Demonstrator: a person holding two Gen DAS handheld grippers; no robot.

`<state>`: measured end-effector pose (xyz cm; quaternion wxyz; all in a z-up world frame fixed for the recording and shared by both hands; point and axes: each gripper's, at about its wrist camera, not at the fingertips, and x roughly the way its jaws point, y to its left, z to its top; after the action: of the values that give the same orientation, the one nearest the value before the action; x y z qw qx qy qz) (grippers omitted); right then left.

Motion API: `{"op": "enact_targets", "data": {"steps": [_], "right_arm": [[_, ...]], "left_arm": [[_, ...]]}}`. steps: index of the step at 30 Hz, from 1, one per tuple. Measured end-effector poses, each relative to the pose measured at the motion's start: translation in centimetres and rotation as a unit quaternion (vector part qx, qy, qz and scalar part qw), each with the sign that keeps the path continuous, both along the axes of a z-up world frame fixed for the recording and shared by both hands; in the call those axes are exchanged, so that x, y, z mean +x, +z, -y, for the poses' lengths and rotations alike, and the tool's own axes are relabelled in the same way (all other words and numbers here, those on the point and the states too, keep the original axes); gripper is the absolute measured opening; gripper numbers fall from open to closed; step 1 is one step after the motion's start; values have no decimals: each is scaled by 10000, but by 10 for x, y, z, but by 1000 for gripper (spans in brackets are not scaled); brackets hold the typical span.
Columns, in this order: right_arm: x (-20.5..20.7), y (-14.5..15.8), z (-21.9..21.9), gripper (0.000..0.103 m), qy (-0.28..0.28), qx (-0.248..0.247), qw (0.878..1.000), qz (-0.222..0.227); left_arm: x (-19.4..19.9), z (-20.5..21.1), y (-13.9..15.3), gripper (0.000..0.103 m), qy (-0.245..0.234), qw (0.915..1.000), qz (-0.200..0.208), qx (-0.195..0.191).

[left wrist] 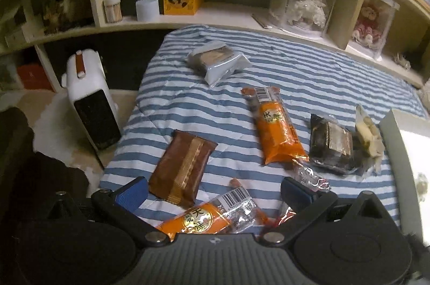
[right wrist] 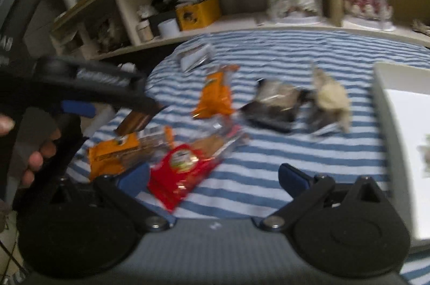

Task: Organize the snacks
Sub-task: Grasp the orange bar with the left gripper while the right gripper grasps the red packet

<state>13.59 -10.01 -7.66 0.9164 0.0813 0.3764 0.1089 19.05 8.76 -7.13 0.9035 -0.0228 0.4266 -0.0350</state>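
Both grippers, left gripper [left wrist: 215,191] and right gripper [right wrist: 215,177], hold their jaws apart and empty over snack packets scattered on the striped bed [left wrist: 309,64]; the slippery orange packet [left wrist: 204,220] may slide away if pinched at its edge

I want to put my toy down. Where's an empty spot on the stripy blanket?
Bare stripes lie behind the silver packet, toward the shelf, and between the brown packet and the upright orange packet. Crowded near the left gripper and the black packet.
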Motion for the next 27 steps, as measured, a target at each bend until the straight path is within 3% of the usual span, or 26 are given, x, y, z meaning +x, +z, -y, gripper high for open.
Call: {"op": "enact_targets", "data": {"steps": [10,15,21,27], "right_arm": [[32,-25,-46,103,-1030,11,9934,-497],[34,-32,-57,103,-1007,-214,9932,-538],[19,-25,-35,103,-950,-409,9933,-522],[13,-13,-10,98,-809,-485,9948,-386]], "left_arm": [[10,-17,-22,103,-246,9975,-483,-453],[7,-20,-27,103,-336,9946,-783,-594],[-3,-15,-25,103,-605,9893,-985,-887],[-15,-1,-26,99,-996,9836,-1230,-863]]}}
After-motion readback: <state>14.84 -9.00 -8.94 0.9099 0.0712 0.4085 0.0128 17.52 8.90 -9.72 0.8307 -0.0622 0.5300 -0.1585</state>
